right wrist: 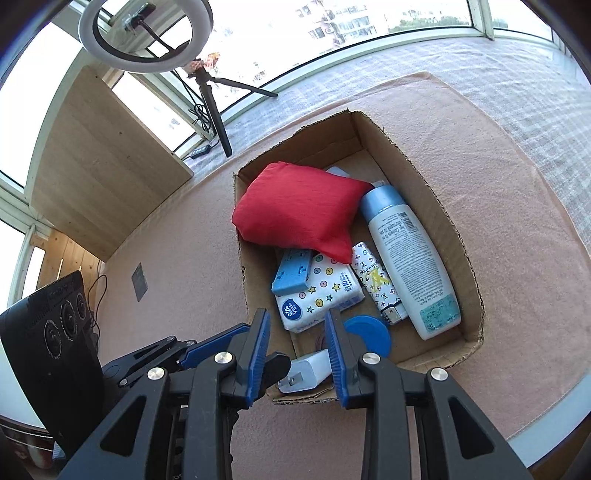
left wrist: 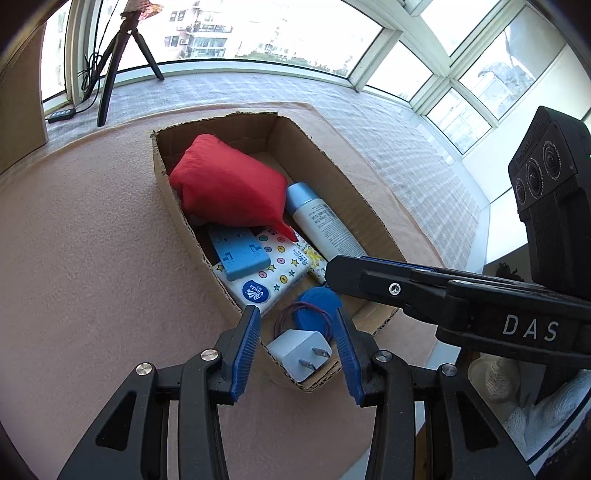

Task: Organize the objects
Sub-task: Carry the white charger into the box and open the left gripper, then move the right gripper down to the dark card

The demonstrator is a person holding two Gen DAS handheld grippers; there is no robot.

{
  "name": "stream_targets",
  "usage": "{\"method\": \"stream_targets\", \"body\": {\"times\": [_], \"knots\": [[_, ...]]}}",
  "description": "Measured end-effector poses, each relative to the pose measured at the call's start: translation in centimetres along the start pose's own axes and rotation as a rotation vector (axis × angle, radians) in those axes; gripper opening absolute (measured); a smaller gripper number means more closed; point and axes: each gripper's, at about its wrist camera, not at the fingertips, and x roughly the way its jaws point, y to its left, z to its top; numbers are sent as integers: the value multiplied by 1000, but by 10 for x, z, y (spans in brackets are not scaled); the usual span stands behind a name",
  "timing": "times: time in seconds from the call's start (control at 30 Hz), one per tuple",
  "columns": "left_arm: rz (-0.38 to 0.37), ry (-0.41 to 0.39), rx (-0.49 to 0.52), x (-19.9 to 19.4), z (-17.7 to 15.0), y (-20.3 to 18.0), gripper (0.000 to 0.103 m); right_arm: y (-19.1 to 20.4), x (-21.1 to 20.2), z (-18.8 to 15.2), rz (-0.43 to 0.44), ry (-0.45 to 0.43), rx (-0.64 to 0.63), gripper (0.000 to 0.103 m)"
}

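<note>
An open cardboard box [left wrist: 332, 162] [right wrist: 417, 177] holds a red pouch [left wrist: 229, 184] [right wrist: 295, 210], a white bottle with a blue cap [left wrist: 325, 221] [right wrist: 410, 258], a blue block [left wrist: 240, 251] [right wrist: 291, 273], a tissue pack [left wrist: 266, 277] [right wrist: 321, 295], a patterned lighter [left wrist: 314, 258] [right wrist: 376, 284], a blue disc [left wrist: 317, 302] [right wrist: 369, 332] and a white charger plug [left wrist: 299, 354] [right wrist: 310, 369]. My left gripper [left wrist: 295, 314] [right wrist: 277, 365] hangs open over the plug at the box's near end. My right gripper [right wrist: 295, 314] [left wrist: 330, 269] is open just beside it, holding nothing.
The box sits on a pink mat [left wrist: 92, 258] [right wrist: 517, 277] over a checked cloth. A tripod [left wrist: 118, 55] with a ring light [right wrist: 144, 33] stands by the window. A wooden panel [right wrist: 103, 166] lies left. A gloved hand [left wrist: 535, 406] holds the right gripper.
</note>
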Motion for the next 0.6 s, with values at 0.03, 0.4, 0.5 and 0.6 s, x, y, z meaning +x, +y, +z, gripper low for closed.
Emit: {"method": "stream_targets", "body": {"times": [0.03,0.4,0.5,0.6], "knots": [[5,-5,-6,-4,-1,5,44,4,1,0,3,2,-8,29],[131,-83,-161,-74,-35,86,44,81,38,1,25,45,-153,33],[187,-111,-213,-101,-49,116,44,112,50,1,29,47,-212,33],[238,-143,-279,-127,-63,148,44,146,65,2,30,48,-276,36]]}}
